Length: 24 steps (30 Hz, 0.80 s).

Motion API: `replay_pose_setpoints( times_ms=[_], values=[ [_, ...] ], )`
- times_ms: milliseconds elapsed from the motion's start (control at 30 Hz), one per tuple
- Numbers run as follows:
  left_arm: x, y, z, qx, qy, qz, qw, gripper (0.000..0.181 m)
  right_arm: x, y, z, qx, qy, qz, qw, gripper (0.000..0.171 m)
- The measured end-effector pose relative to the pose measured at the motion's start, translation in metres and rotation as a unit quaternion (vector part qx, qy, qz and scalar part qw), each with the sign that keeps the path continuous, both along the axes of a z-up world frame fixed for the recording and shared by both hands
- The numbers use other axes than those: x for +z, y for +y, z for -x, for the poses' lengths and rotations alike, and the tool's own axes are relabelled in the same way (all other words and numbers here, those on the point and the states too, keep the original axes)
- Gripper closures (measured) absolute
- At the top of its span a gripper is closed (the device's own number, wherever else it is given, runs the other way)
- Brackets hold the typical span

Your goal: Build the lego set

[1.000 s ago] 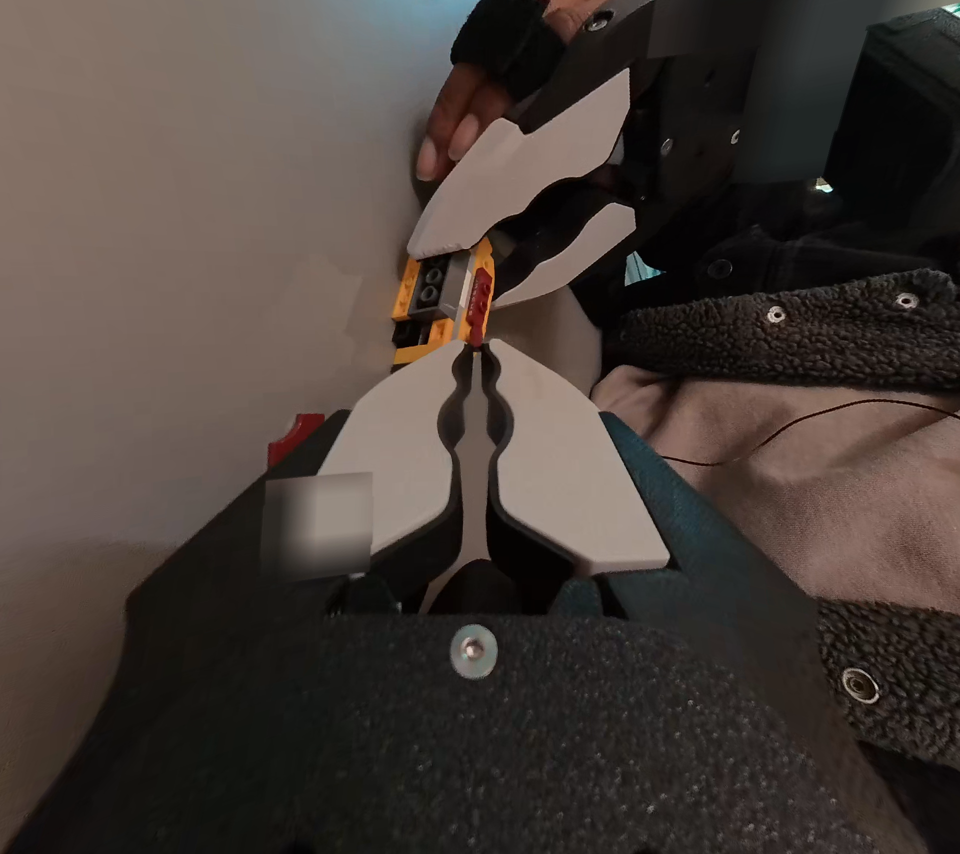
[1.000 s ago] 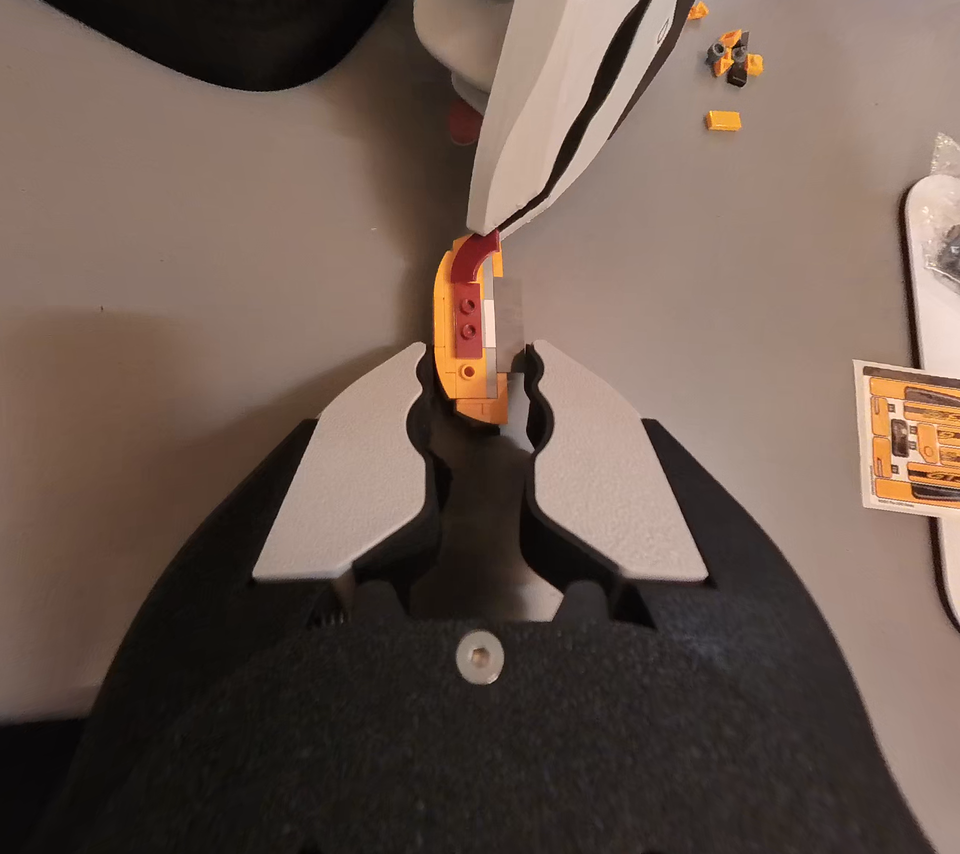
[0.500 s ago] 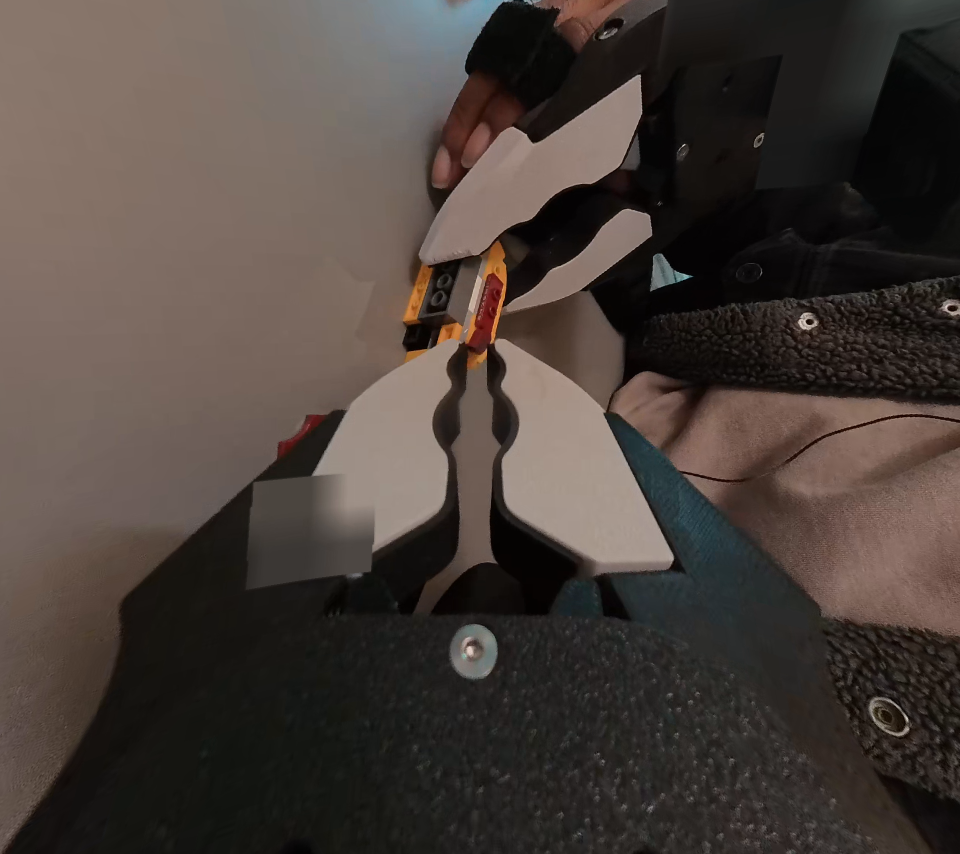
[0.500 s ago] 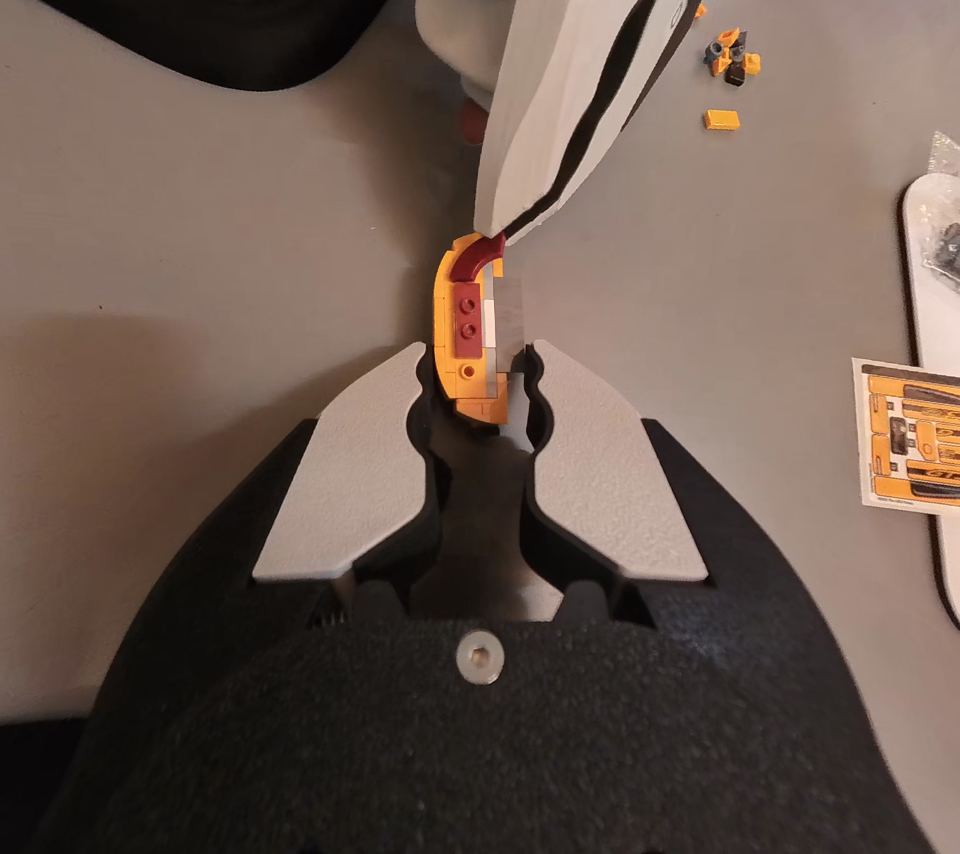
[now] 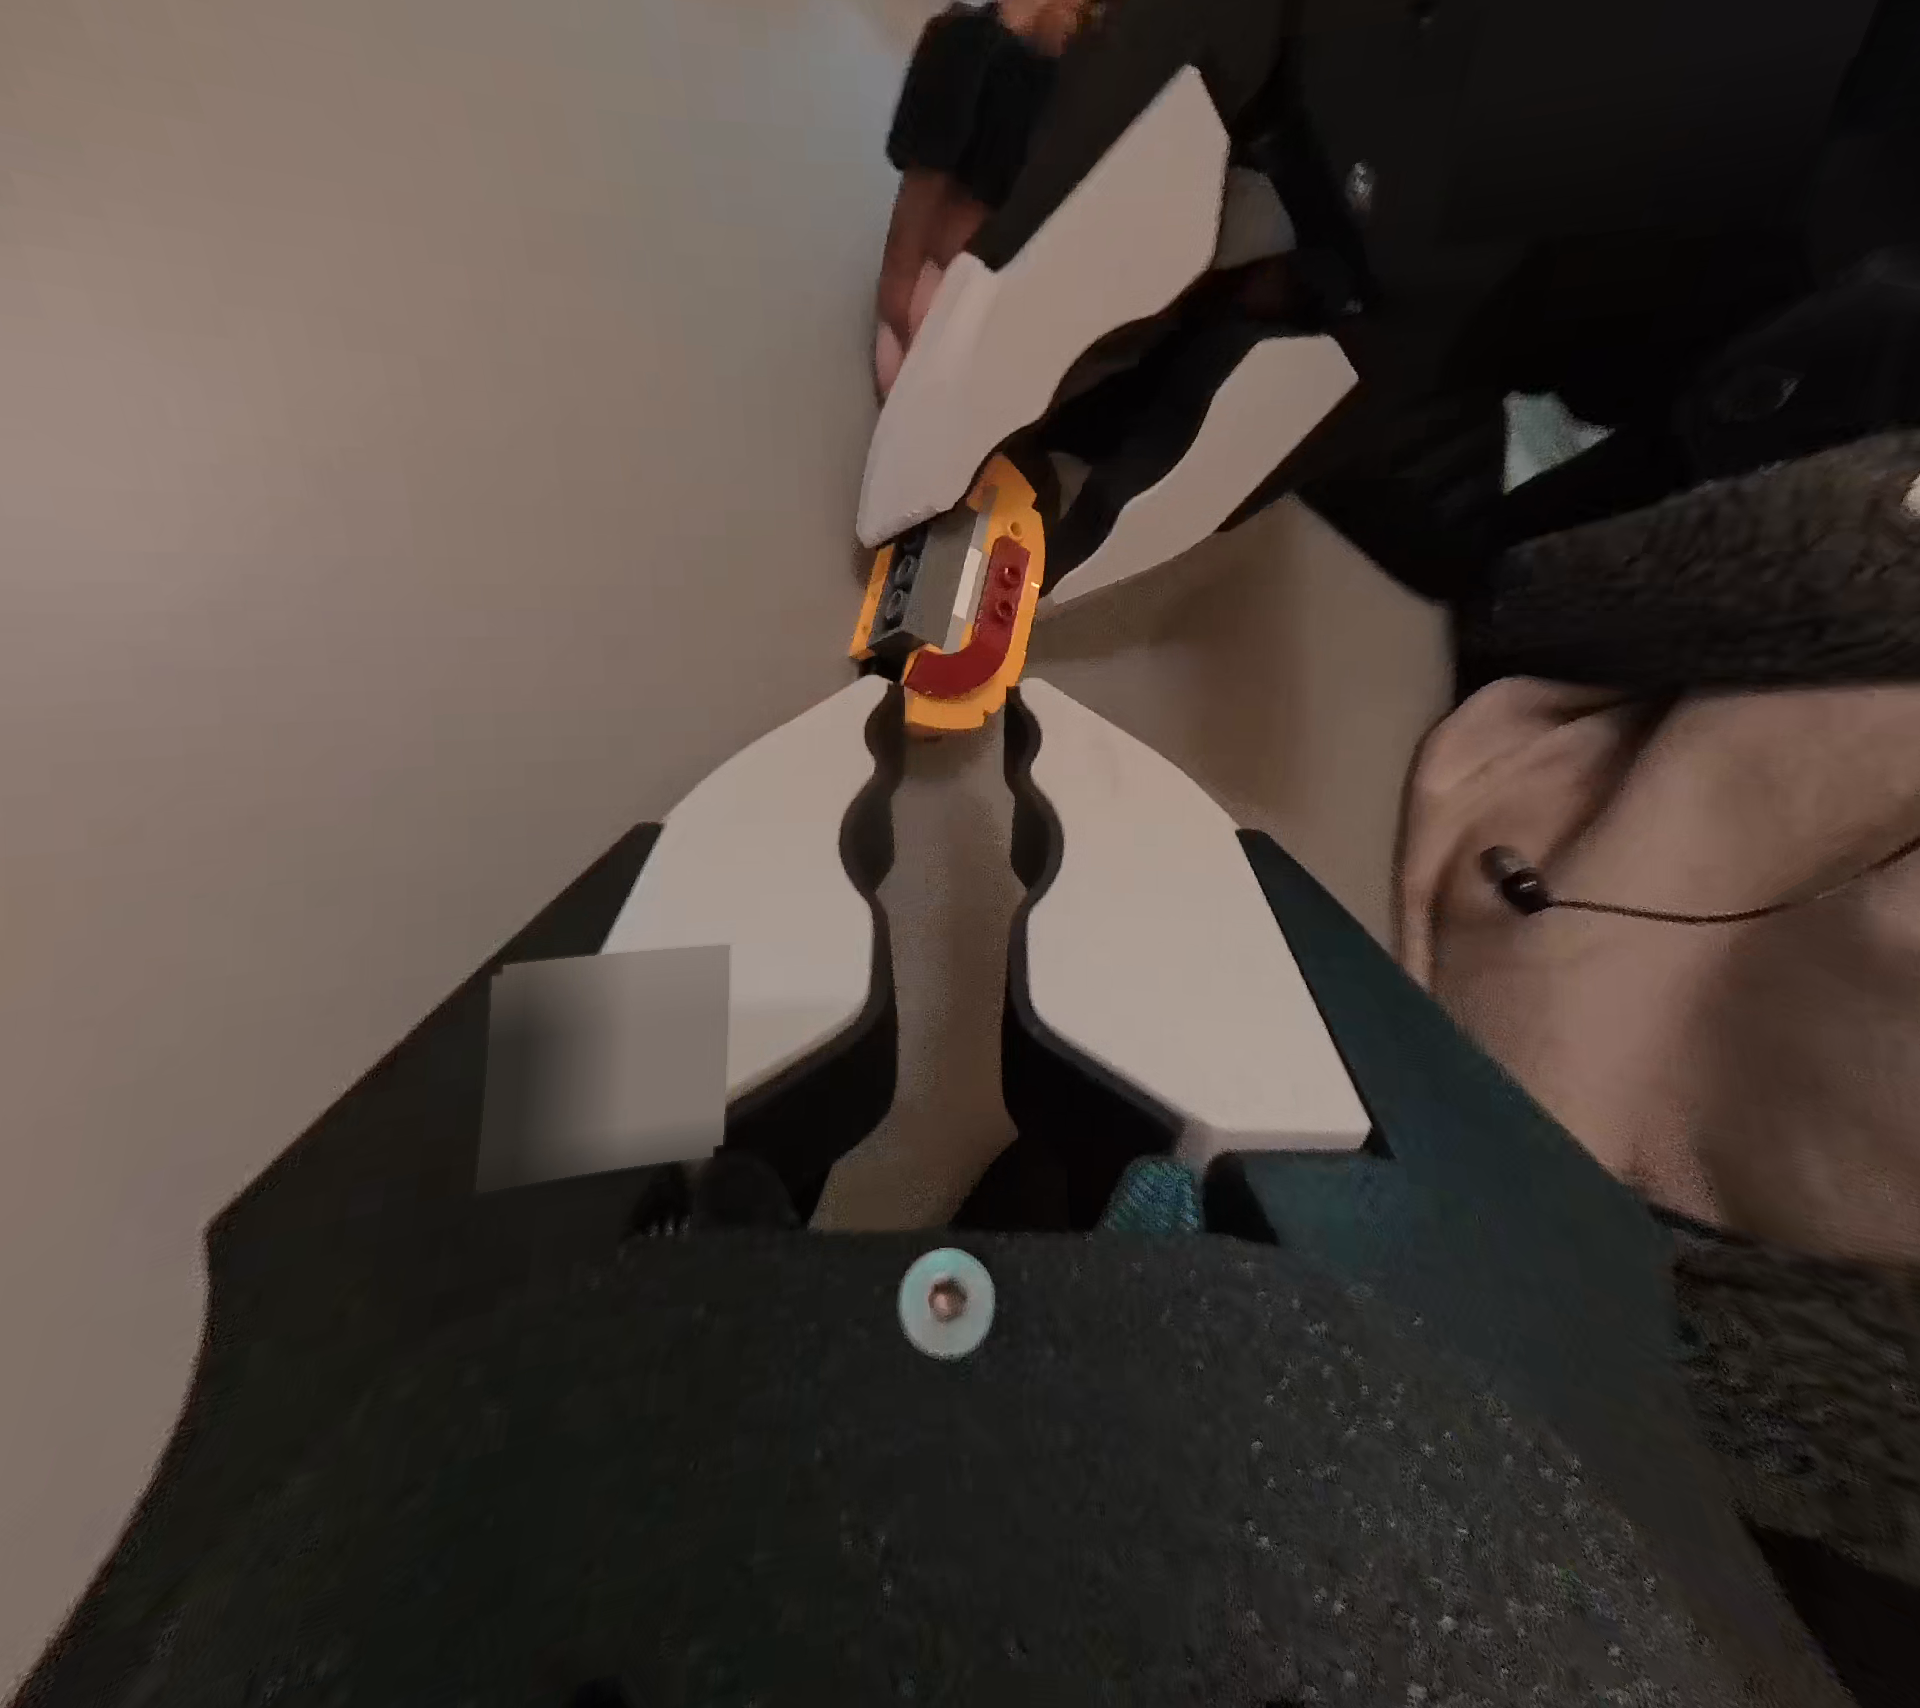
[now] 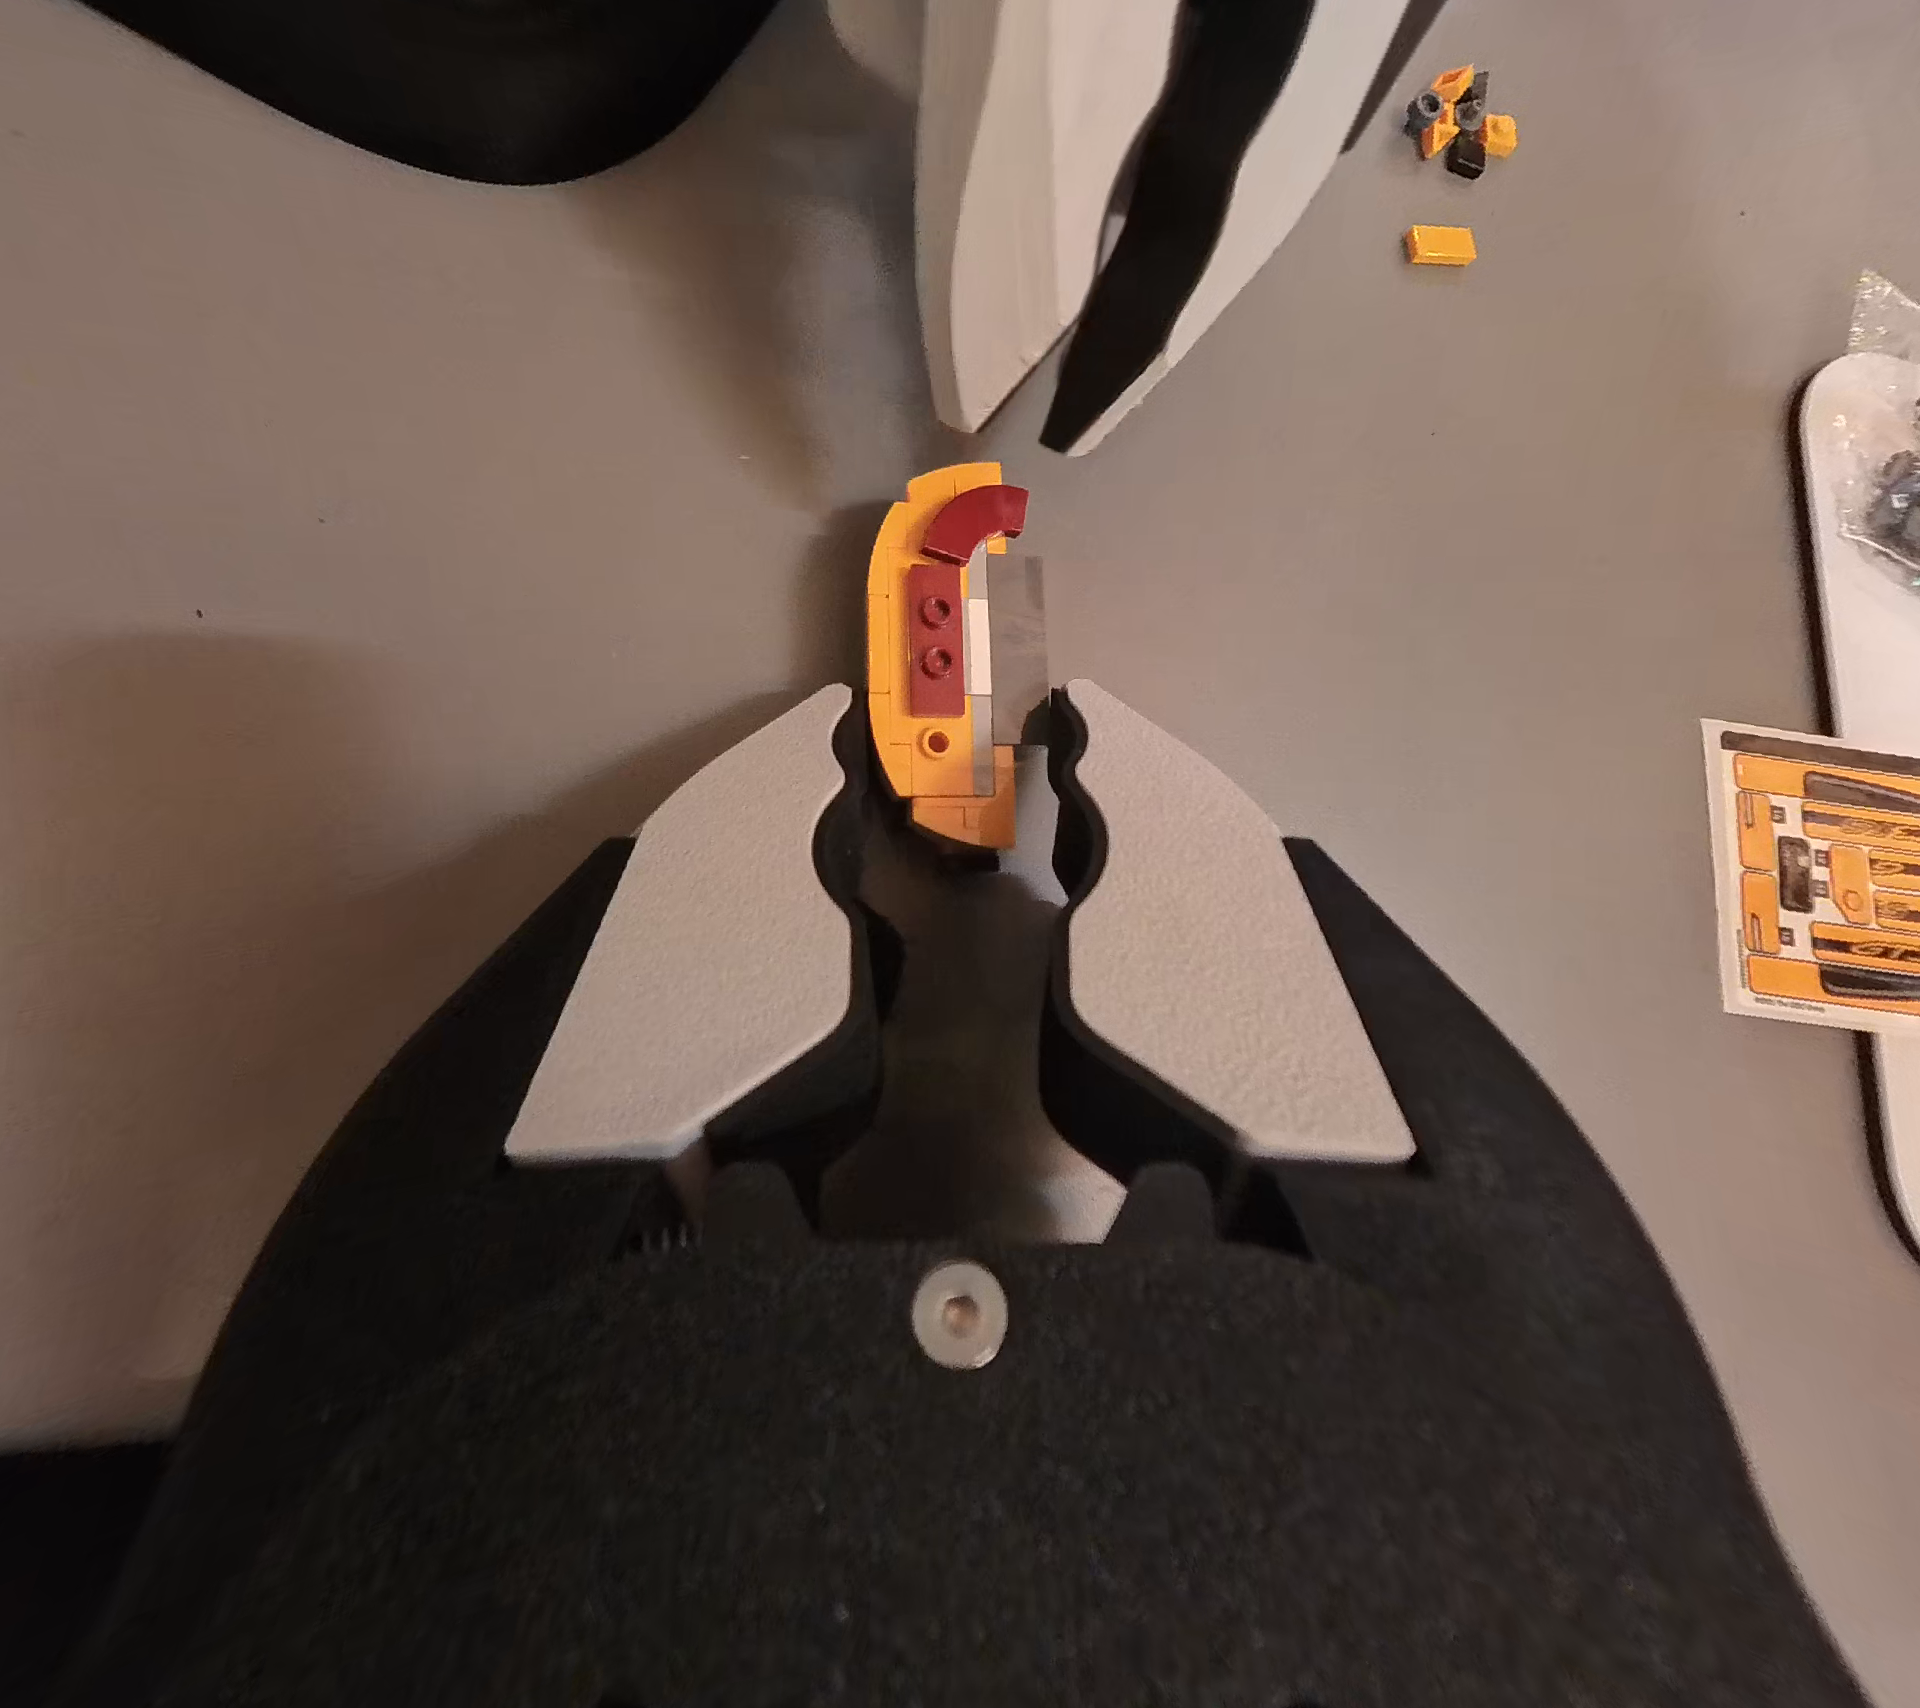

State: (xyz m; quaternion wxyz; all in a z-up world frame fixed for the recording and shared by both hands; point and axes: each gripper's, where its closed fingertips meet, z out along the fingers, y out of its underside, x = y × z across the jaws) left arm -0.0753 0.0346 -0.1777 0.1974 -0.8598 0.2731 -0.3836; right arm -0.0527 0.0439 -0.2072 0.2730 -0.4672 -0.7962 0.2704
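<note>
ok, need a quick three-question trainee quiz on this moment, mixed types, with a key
1. True or false: the left gripper is clamped on the dark red curved piece.
2. Which one holds the orange assembly? A) right gripper B) left gripper C) neither
3. Short answer: what flat printed item lies to the right gripper's right?

Key
1. False: its jaws stand open, apart from the piece.
2. A
3. The sticker sheet.
</note>
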Motion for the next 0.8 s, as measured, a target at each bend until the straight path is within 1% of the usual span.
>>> replay_pose_setpoints(
  times_ms=[33,133,200,333,433,533,600,800],
  values=[
    [0.0,0.001,0.001,-0.015,0.019,-0.036,0.999,0.162,0.0,0.0,0.0,0.0,0.001,0.001,1.0,0.138],
    [0.001,0.002,0.0,-0.056,0.074,-0.149,0.985,0.159,0.0,0.0,0.0,-0.001,0.002,0.006,1.0,0.138],
    [0.002,0.0,-0.004,-0.086,0.108,-0.22,0.966,0.156,0.0,0.0,0.0,-0.001,0.002,0.007,1.0,0.138],
    [-0.004,-0.003,-0.009,-0.142,0.184,-0.326,0.916,0.15,0.0,0.0,0.0,-0.002,0.002,0.009,1.0,0.138],
    [-0.006,-0.003,-0.009,-0.165,0.238,-0.389,0.874,0.15,0.0,0.0,0.0,-0.002,0.002,0.009,1.0,0.138],
    [-0.009,-0.002,-0.008,-0.183,0.289,-0.441,0.83,0.15,0.0,0.0,0.0,-0.004,0.001,0.015,1.0,0.138],
    [-0.014,-0.002,-0.007,-0.193,0.318,-0.461,0.805,0.152,0.0,0.0,0.0,-0.007,-0.002,0.023,1.0,0.139],
    [-0.017,0.0,-0.005,-0.199,0.368,-0.495,0.762,0.159,0.001,0.0,0.0,-0.018,-0.012,0.043,0.999,0.138]
  ],
)
